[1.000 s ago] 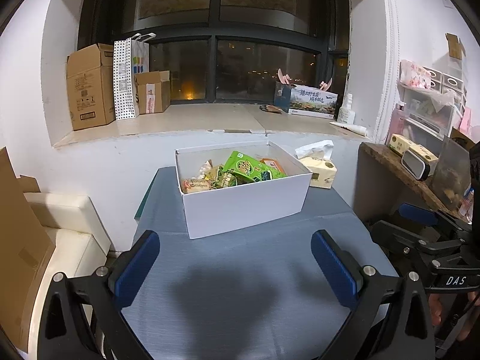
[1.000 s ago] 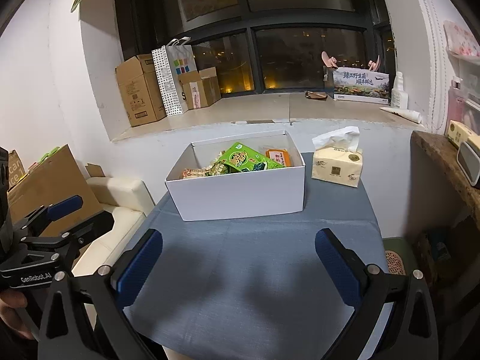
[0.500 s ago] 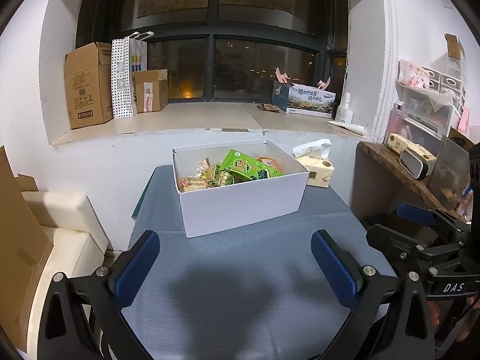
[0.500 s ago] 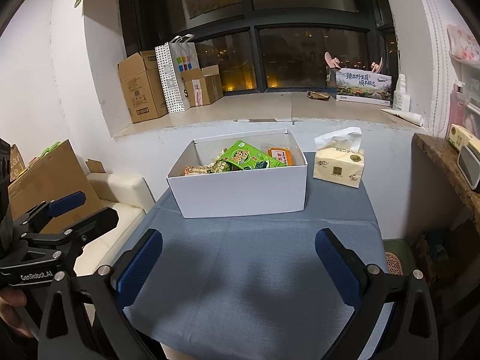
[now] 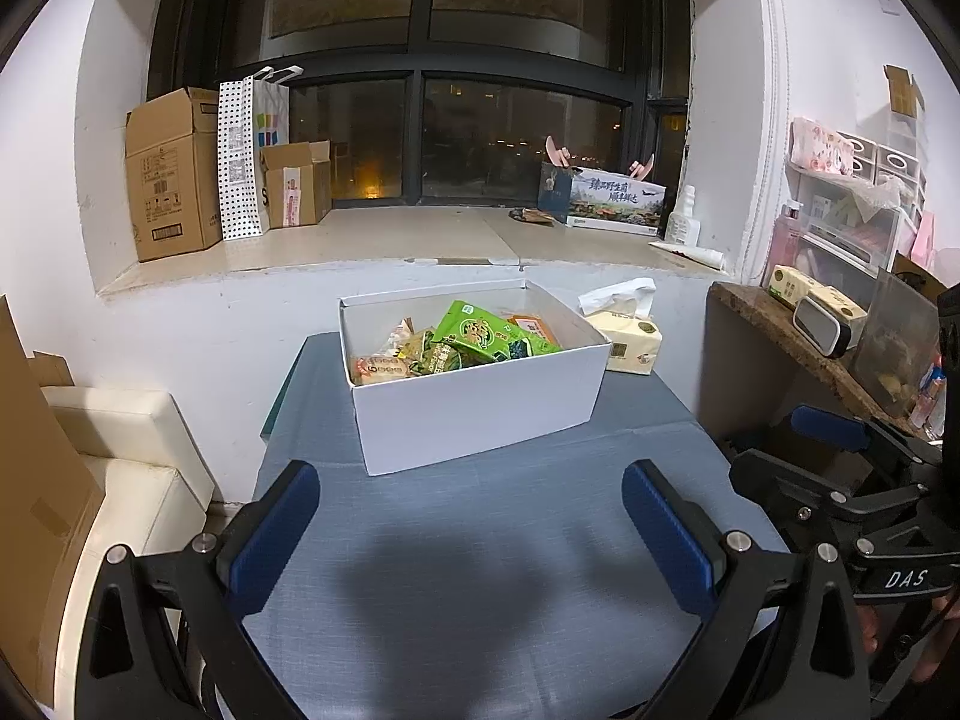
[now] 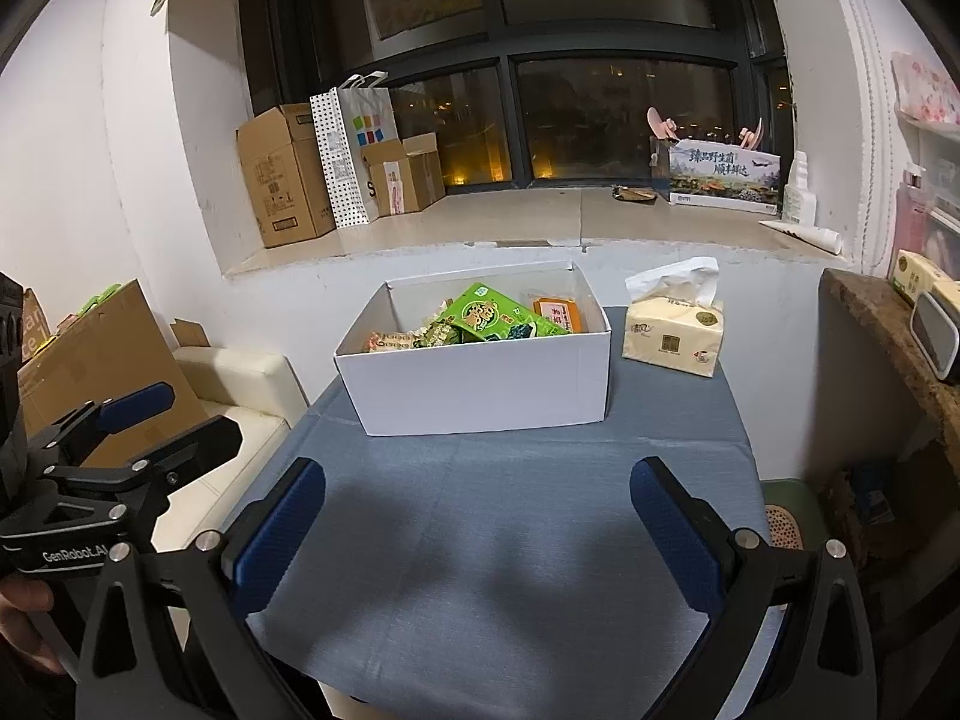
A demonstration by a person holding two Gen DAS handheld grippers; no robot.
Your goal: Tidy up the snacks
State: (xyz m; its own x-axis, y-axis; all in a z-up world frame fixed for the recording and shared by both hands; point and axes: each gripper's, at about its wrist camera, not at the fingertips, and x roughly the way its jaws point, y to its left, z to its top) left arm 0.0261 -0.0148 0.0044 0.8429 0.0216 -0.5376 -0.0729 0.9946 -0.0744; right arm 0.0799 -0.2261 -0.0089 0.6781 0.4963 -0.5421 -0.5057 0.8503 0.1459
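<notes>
White box (image 5: pixel 474 402) of snacks (image 5: pixel 480 336) awaits; both claws, left claw (image 5: pixel 471 531) and right claw (image 6: pixel 480 534), spread wide, should likely descend squarely over one packet.

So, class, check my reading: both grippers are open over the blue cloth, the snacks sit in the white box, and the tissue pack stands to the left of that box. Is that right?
Not quite. The tissue pack stands to the right of the white box, as the right wrist view shows. The rest holds: left gripper and right gripper open, snacks inside.
</notes>
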